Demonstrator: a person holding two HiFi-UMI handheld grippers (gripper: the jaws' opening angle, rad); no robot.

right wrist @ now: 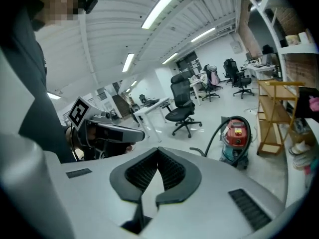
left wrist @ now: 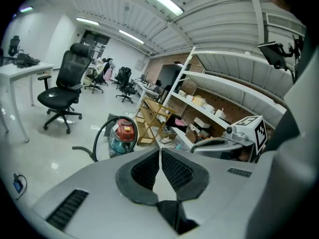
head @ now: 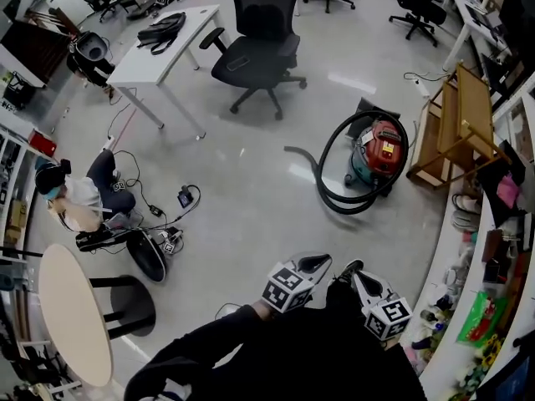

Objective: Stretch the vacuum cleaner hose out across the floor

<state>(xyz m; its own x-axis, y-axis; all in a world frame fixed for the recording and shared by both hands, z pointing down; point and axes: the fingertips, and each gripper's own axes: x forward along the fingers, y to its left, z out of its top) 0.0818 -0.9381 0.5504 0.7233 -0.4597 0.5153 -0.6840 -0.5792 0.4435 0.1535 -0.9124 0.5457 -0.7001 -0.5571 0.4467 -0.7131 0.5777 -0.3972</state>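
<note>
While the two claws sit nearest of all, low in the head view and well short of the vacuum cleaner (head: pixel 380 153), each has its jaws pressed together with nothing between them. The left claw (head: pixel 320 261) and the right claw (head: pixel 354 267) lie side by side with their tips toward the vacuum cleaner, and each carries one marker cube. In the left gripper view the left claw (left wrist: pixel 159 151) shows its ribbed pads meeting at the tips. In the right gripper view the right claw (right wrist: pixel 157 151) shows the same.

Past them, across bare glossy floor (head: pixel 251 215), stands the one vacuum cleaner, red on top and teal below, upright. Its one black hose (head: pixel 330 197) is not stretched out. It runs in a big loop round the vacuum cleaner, arching over the top and lying on the floor on the near side. Its free end rests on the floor just to the left of the vacuum cleaner in the head view.

Just to the right of the vacuum cleaner is one wooden rack (head: pixel 460 124). Well off to its left, one person (head: pixel 79 199) sits on the floor among cables, and nearer the camera on that side stands one round bench (head: pixel 71 324).

Beyond the vacuum cleaner, up and to the left, are one black office chair (head: pixel 259 40) and one white bench (head: pixel 175 40) with one dark bag (head: pixel 163 27) on it. Farther still, at least three more office chairs stand along the back of the room.
</note>
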